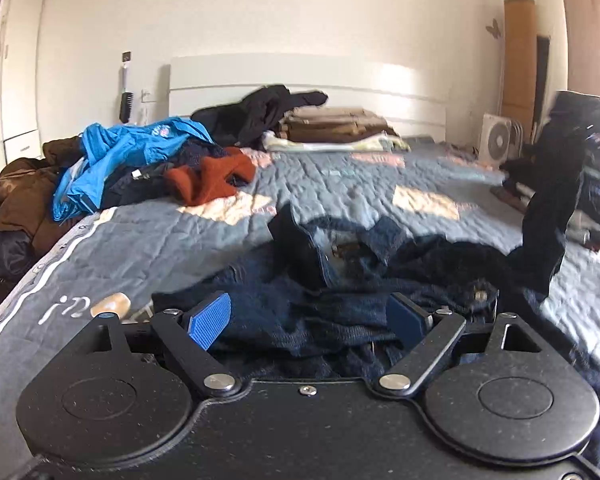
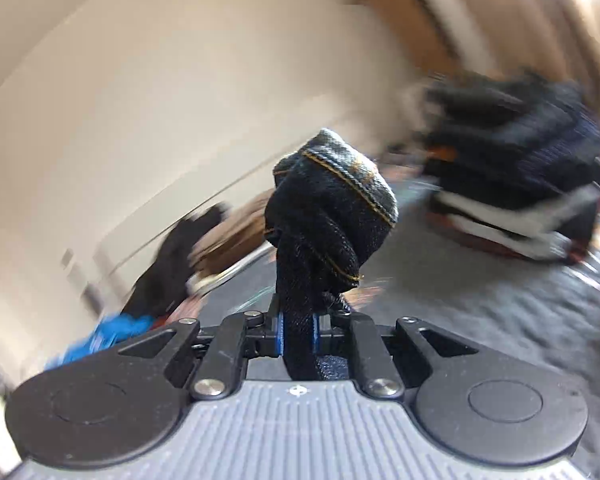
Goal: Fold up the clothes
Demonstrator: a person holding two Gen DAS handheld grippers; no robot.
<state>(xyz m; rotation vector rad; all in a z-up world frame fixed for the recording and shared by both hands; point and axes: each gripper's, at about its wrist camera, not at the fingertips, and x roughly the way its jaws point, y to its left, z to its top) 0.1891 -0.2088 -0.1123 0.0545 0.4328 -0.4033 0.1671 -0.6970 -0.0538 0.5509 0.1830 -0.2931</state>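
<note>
Dark blue jeans (image 1: 340, 280) lie crumpled on the grey quilted bed (image 1: 180, 240) in the left wrist view. My left gripper (image 1: 308, 316) hovers over them, open, its blue pads (image 1: 210, 320) wide apart with denim below and between them. One leg of the jeans (image 1: 548, 208) rises toward the upper right, where my right gripper (image 1: 572, 108) shows as a dark blur. In the right wrist view my right gripper (image 2: 298, 332) is shut on a bunched denim hem (image 2: 332, 208) with orange stitching, held in the air above the bed.
A heap of unfolded clothes, blue shirt (image 1: 112, 152) and rust sweater (image 1: 208, 180), lies at the bed's left. Folded brown items (image 1: 332, 124) rest by the white headboard (image 1: 300, 76). A stack of folded dark garments (image 2: 516, 176) is on the right. A fan (image 1: 496, 140) stands beside the bed.
</note>
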